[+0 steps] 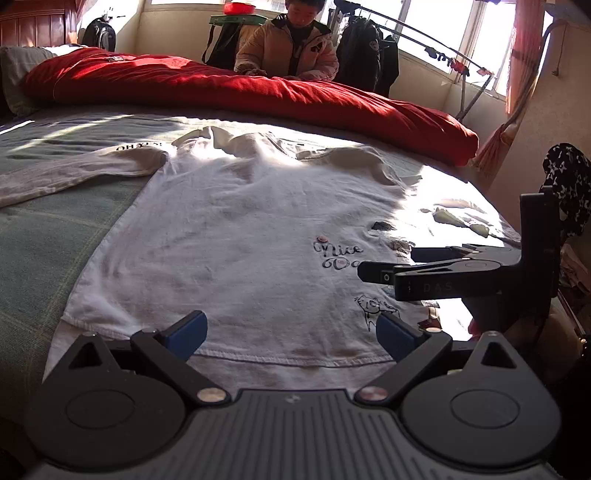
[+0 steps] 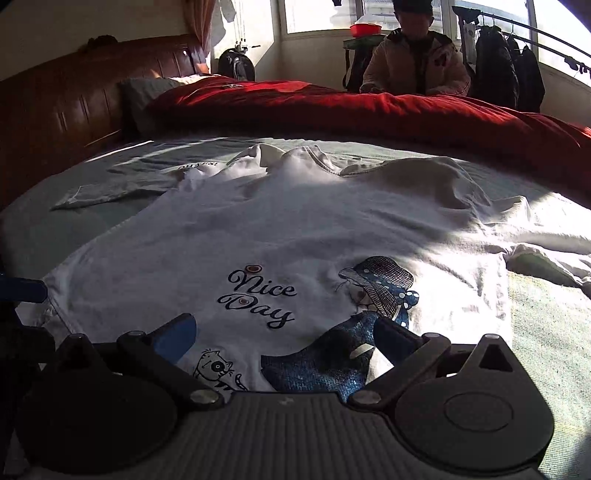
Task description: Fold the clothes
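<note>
White cotton long-sleeved shirt printed "Nice Day" (image 2: 258,229) lies spread flat, unfolded, across the pale green bed sheet (image 1: 55,236), hem at the near edge; every fold looks outstanding. Left gripper (image 1: 291,328) and right gripper (image 2: 284,332) hover over the hem, jaws apart, holding nothing.

Sunlit windows (image 2: 314,14), wooden headboard (image 2: 74,103), red quilt (image 1: 221,85).

The shirt (image 2: 280,229) lies flat on the bed (image 2: 546,332) ahead of both grippers, hem nearest; the quilt (image 2: 369,110) lies behind it, a person (image 2: 415,62) beyond.
</note>
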The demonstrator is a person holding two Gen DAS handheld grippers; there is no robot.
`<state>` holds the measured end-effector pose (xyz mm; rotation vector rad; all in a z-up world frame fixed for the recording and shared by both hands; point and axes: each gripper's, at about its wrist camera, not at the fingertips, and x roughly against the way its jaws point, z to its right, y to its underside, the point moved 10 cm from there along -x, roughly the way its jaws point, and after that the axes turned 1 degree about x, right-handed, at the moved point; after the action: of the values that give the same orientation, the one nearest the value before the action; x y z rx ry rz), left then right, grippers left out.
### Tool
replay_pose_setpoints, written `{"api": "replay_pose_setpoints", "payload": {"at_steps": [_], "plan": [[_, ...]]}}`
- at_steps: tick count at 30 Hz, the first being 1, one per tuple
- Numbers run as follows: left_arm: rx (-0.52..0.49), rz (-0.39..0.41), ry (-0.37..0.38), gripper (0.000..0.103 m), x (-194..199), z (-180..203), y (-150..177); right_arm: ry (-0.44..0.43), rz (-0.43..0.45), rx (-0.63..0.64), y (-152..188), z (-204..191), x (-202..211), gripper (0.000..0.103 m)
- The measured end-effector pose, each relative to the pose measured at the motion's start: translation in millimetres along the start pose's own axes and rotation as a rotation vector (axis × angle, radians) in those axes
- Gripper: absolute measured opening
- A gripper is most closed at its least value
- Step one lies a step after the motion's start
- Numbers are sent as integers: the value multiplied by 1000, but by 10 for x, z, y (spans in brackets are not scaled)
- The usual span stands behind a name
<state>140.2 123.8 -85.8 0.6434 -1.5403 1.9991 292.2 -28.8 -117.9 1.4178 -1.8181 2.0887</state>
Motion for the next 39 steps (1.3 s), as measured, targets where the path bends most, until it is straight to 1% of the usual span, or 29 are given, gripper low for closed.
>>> {"api": "replay_pose_setpoints", "payload": {"at_steps": [2,5,7,9,13,15,18,20,22,23,25,27,29,32,34,36,37,39], "plan": [[15,-9,-13,97,22,-84,63,2,-52,-20,50,-16,-183,103],[38,-21,-24,97,23,-195,121,41,-49,21,222,-93,-183,103],[53,-28,-26,97,-5,-247,145,50,-52,54,381,-168,-61,103],[64,-29,-18,97,-45,-242,151,59,-47,40,484,-196,43,103],[47,-20,54,97,-93,-84,133,79,-39,0,645,-227,202,103],[33,-11,77,97,-127,-11,120,90,-35,-21,725,-242,281,103],[26,-38,79,98,-213,10,182,104,-31,-46,831,-262,386,103],[52,-80,75,97,-301,-60,281,105,-30,-36,843,-275,404,103],[80,-102,62,97,-341,-154,343,101,-31,-24,850,-288,426,103],[85,-97,72,97,-314,-176,332,95,-35,-21,844,-289,441,103],[96,-93,70,97,-256,-218,264,72,-37,-32,798,-287,489,103],[104,-66,52,97,-186,-285,83,25,-12,-47,672,-278,548,103],[122,-44,62,97,-171,-327,-147,-22,21,-52,512,-266,594,103],[162,-17,76,97,-190,-394,-503,-81,19,35,255,-288,441,103],[197,-20,67,98,-446,-486,-661,-132,5,99,101,-313,297,103],[233,-23,57,98,-703,-579,-818,-188,-15,138,31,-346,96,103],[251,-25,52,98,-831,-625,-897,-209,-14,141,14,-352,13,103],[287,-28,42,98,-1087,-717,-1053,-244,-24,72,87,-293,-117,103]]}}
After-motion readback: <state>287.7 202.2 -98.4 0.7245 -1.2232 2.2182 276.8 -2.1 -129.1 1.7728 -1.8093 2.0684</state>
